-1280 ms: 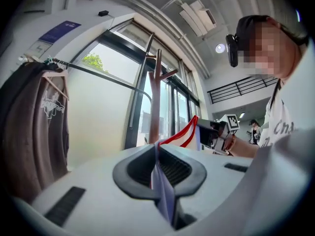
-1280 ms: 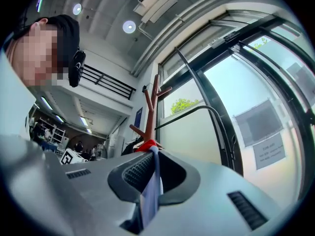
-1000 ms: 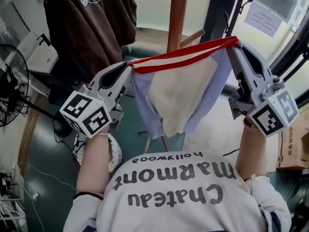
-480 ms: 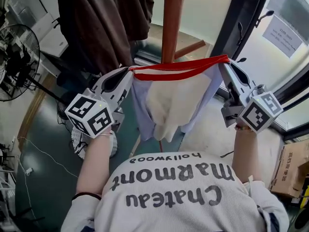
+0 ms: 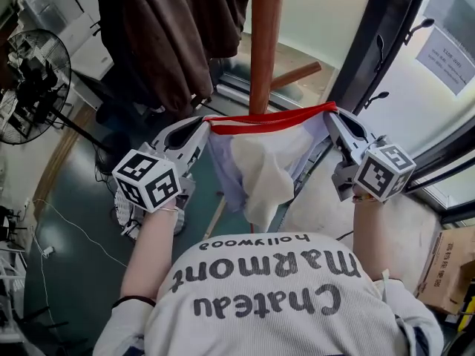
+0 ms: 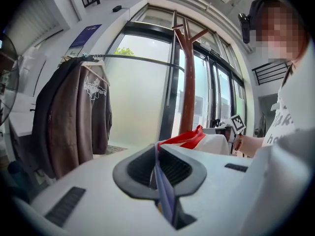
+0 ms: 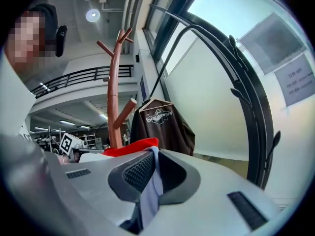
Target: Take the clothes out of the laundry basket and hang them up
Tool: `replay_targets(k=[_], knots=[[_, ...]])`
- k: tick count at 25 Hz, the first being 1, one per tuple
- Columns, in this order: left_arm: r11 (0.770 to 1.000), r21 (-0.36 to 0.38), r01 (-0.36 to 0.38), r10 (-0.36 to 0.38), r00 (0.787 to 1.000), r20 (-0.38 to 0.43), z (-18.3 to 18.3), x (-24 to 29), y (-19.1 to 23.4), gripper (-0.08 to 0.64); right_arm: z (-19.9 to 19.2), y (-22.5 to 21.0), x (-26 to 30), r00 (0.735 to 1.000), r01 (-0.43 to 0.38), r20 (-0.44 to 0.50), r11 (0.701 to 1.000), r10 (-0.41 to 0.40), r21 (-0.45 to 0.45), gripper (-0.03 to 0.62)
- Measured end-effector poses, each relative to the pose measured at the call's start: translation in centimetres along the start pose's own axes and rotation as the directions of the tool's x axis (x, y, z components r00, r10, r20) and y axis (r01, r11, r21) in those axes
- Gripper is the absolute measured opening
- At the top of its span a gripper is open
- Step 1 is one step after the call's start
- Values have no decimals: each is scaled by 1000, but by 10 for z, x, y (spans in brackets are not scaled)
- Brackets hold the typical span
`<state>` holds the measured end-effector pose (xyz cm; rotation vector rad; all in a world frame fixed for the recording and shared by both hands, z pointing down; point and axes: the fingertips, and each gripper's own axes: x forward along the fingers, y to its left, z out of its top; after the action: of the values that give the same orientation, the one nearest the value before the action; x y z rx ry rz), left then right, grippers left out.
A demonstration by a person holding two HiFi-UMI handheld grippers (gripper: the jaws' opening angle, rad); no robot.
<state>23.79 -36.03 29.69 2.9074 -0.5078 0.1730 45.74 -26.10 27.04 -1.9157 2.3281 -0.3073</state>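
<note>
**Garment stretched between both grippers, in front of the coat stand**

The garment [image 5: 256,162], pale blue and cream with a red band [image 5: 274,117] along its top edge, hangs in the air between the two tools, near the person's chest. The left gripper [image 5: 202,124] is clamped on the band's left end and the right gripper [image 5: 332,112] on its right end. Each gripper view shows thin cloth pinched between closed pads, with no gap.

The step in hand looks like carrying the piece to a hanging place. To do it well, both grips should hold until the band rests on its support. The two ends should stay level and pulled apart, so the band stays straight and the loose body does not fold over it. One end should let go only once the weight is borne elsewhere. The cloth is light and limp, so it will sag and swing with any quick move.

Just beyond the garment rises the wooden coat stand [image 5: 266,43], with a slanting peg [image 5: 295,75] to its right. This is likely the nearest support, though the post itself blocks a straight push forward. At far left a brown jacket [image 5: 163,35] already hangs. A fan [image 5: 33,87] stands at the left edge, with cables [image 5: 67,228] on the floor below it. A black frame with hooks [image 5: 378,47] runs along the right, close to the right gripper, and could snag the cloth. No free hanger shows, and I cannot make out the laundry basket.
</note>
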Motion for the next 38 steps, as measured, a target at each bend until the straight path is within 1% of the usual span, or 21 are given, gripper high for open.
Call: replay_targets(k=[8,13,16,24,28,33,38], knots=[[1000,-28,2,-3,999,-37,-21,-2,0,34,-34,-2,6,998,11,-69,999,-8,41,38],[999,-39,7,-9,999,-39,-29,-3,2,34,-45,-3,8,998,-6,-69,992,15,122,38],[999,-47,9,-11,999,-45,-35,-4,2,34,-53,-2,9,996,-13,-82,988,26,151,38],[997,-69,16,-21,998,-62,-49,-4,-5,34,-80,2,12,987,-22,-155,989,46,148,38],[996,-83,21,-26,998,-64,-53,-5,-5,35,-93,6,16,981,-41,-180,985,71,166,38],[996,-89,5,-11,998,-66,-59,-6,-7,35,-109,12,19,972,-74,-207,980,113,185,38],[992,-125,7,-10,1000,-25,-57,-8,-13,35,-112,16,22,960,-110,-234,977,152,184,38]])
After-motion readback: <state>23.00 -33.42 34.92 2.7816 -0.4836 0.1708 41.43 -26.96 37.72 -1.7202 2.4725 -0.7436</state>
